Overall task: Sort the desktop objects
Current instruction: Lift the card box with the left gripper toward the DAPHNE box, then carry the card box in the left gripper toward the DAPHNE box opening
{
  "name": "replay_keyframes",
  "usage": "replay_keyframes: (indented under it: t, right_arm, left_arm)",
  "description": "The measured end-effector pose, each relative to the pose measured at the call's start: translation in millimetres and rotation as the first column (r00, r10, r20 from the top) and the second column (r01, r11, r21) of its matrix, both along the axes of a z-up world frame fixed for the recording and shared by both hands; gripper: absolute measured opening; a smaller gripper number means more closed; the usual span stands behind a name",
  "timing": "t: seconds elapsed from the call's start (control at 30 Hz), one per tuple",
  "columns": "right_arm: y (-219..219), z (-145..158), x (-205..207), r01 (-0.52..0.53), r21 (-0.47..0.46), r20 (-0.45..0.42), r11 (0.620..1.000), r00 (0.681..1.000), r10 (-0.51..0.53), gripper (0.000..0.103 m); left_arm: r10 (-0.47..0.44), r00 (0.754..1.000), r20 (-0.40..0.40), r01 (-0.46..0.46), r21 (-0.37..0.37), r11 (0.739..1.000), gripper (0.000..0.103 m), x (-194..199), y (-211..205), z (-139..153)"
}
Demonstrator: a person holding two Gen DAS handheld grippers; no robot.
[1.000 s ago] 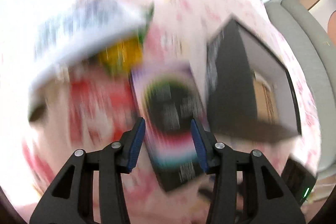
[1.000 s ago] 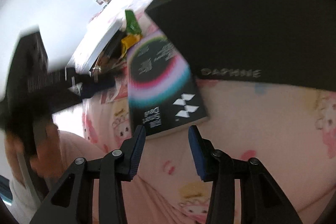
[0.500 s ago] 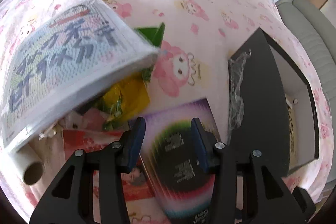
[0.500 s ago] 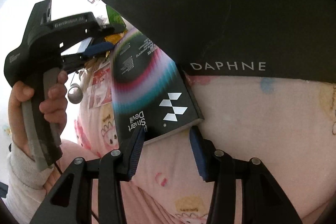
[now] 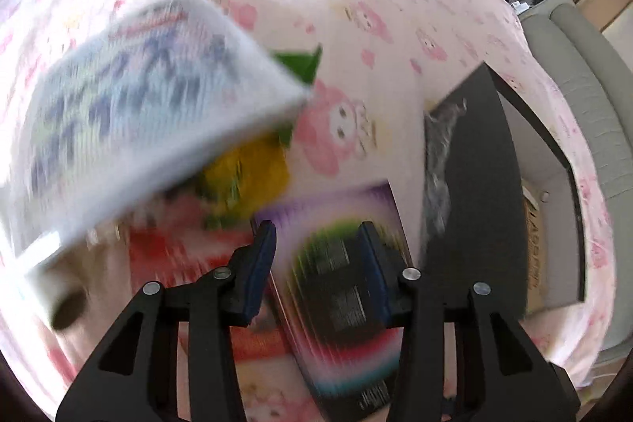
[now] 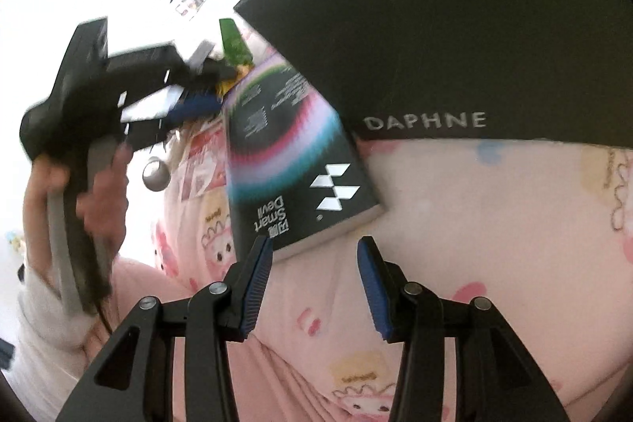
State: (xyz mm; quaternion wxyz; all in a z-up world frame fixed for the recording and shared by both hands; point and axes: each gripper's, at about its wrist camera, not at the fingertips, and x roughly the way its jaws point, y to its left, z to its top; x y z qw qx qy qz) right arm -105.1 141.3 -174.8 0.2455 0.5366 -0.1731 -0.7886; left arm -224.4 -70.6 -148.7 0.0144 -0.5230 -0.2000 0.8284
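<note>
Since a second ago the left gripper has come in over the far end of the Smart Devil box, which before lay further from its tips; its jaws stand apart above the box lid and no pad presses on it. Blur smears most of this view. At far left a white pack with blue lettering lies tilted over a yellow wrapper, a green wrapper and a red-and-white card, with a tube end below it. Right of the Smart Devil box sits the black Daphne box, open side up, on the pink cloth.

From the right wrist, a hand at left holds the left gripper's handle. The Smart Devil box lies flat, its right edge just beside the Daphne box. The right gripper hovers near the box's near end, jaws apart with only cloth between them, gripping nothing
</note>
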Motion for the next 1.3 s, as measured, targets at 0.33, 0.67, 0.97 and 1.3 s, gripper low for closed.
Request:
replay_keyframes:
  t: [0.33,0.67,0.97,1.3]
  right_arm:
    - [2,-8,-17,0.049,0.017,0.012,0.999,0.999,-0.049,0.042]
    - [39,3,-13,0.186,0.081,-0.032,0.979,0.982,-0.184,0.044]
    - [60,19,6,0.210,0.147,-0.035,0.967,0.978,-0.207,0.044]
    - [66,17,11,0.198,0.208,-0.009,0.958,0.980,-0.200,0.047]
  left_arm:
    - [-0.004,0.998,0.056,0.010,-0.092,0.996,0.044,-16,3,-19]
    - [-0.106,0.978,0.179,0.114,-0.037,0.993,0.052,71,22,-24]
    - [-0.116,0.975,0.189,0.098,0.103,0.990,0.050,87,18,-35]
    - [-0.213,0.955,0.208,0.211,0.032,0.977,0.057,131,48,-42]
